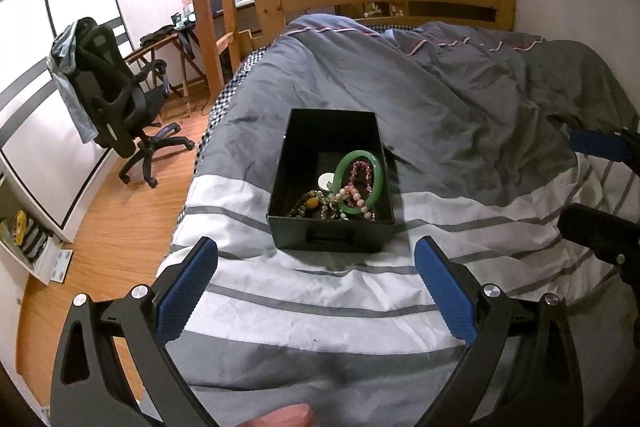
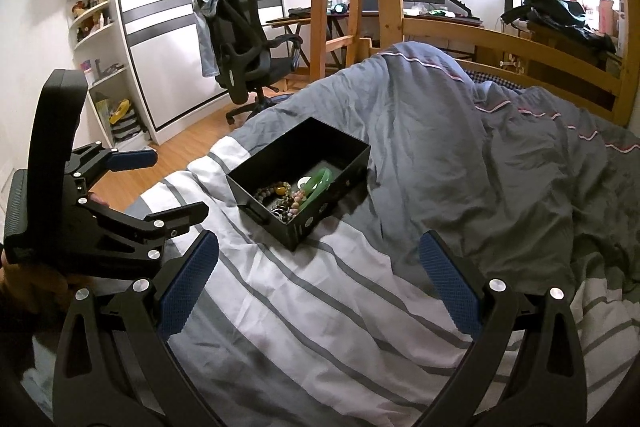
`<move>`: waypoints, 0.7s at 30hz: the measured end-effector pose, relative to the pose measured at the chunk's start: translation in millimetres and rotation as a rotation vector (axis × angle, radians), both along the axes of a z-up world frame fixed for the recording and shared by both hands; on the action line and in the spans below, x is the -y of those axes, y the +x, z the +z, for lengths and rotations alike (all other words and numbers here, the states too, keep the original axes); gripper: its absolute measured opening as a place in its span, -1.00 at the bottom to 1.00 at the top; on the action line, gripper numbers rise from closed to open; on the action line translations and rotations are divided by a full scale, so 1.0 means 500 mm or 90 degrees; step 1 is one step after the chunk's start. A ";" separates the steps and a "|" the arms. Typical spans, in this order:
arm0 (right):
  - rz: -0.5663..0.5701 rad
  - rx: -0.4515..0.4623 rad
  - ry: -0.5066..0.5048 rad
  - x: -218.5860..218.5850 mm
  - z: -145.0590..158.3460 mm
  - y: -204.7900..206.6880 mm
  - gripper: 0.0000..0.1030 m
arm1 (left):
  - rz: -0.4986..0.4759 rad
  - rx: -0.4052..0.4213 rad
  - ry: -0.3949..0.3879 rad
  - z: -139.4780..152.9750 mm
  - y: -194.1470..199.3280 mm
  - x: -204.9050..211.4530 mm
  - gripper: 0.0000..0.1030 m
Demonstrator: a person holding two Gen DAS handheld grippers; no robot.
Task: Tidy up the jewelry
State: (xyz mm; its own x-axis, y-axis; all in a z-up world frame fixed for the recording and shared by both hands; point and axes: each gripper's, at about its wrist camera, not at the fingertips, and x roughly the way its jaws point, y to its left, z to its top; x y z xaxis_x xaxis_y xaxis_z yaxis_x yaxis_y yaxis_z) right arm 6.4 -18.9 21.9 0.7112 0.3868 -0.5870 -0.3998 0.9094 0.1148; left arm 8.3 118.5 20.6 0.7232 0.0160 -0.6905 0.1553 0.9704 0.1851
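Jewelry (image 1: 344, 193) sits in a black box (image 1: 294, 163) on the bed (image 1: 320, 307): a green bangle (image 1: 340, 173) and bead bracelets (image 1: 354, 199). Left tool (image 1: 316, 263) and right tool (image 2: 318, 255) are both spread wide, holding nothing, near the box.

The storage box (image 1: 332, 183) stands on the duvet (image 1: 460, 131) of the bed, ahead of the left tool (image 1: 316, 263). In the box, the bangle (image 1: 357, 183) lies over the bead bracelets (image 1: 316, 205), at the near right. The right tool (image 2: 318, 255) is right of the box. The office chair (image 1: 116, 99) stands on the floor, left of the bed.
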 end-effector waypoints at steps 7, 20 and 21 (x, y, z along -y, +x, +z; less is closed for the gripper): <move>-0.002 -0.006 0.007 0.003 -0.004 0.003 0.93 | -0.003 -0.003 0.002 0.000 -0.003 0.003 0.88; 0.000 -0.007 0.007 0.001 -0.009 0.004 0.93 | -0.004 -0.010 0.009 -0.004 0.000 0.014 0.88; -0.001 -0.008 0.007 0.001 -0.011 0.004 0.93 | -0.004 -0.010 0.009 -0.004 0.001 0.012 0.88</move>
State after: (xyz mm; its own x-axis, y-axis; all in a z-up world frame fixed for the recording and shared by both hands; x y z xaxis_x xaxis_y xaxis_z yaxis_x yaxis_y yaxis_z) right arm 8.5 -19.4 16.3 0.7045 0.3921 -0.5915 -0.3971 0.9086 0.1294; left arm 8.7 112.2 18.4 0.7122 0.0217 -0.7017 0.1644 0.9666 0.1968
